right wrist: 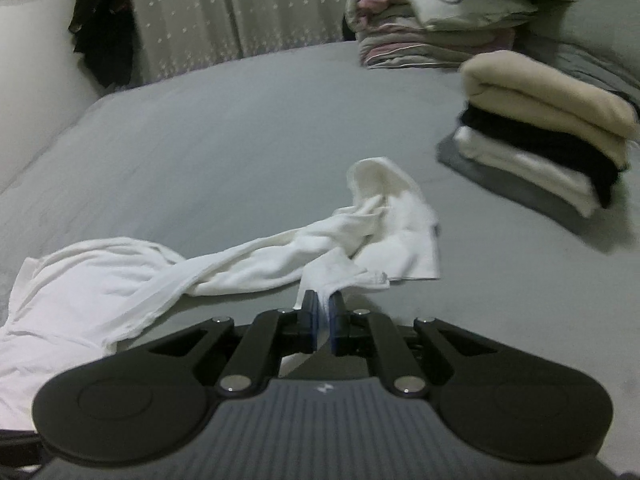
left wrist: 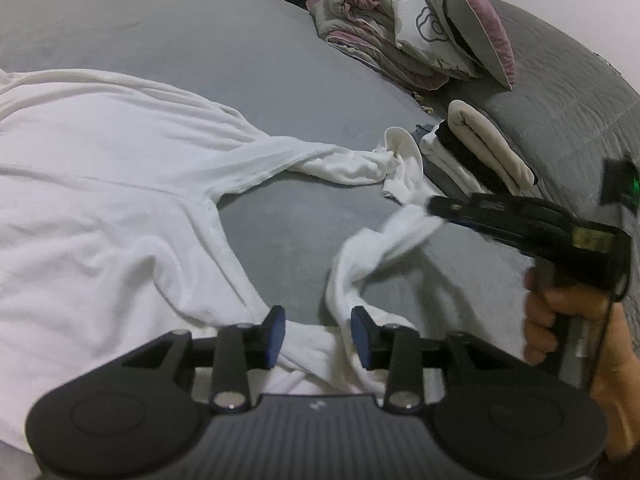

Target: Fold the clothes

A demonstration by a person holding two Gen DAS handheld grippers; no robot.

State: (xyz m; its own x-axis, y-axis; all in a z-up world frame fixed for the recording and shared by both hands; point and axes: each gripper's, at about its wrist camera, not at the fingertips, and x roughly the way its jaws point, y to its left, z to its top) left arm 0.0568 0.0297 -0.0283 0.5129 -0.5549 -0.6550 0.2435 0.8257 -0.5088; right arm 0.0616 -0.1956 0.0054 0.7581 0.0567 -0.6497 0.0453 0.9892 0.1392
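Grey bedding stretches under everything you see, and the white shirt is your landmark — it lies spread flat on the bed, body toward the left of your left camera's view, one long sleeve trailing out to the right. Beyond that sleeve's cuff sits a stack of folded clothes, cream on top, then black, then white, well apart from the shirt's body. Farther back than the stack, a bundled quilt rests near the bed's far edge. Your left gripper hovers over the shirt's near edge with its jaws spread; white fabric lies between the blue pads, yet they do not press it. Your right gripper is pinched together on a fold of the shirt's sleeve — cloth runs straight into the narrow gap. Your hand grips that tool's handle.
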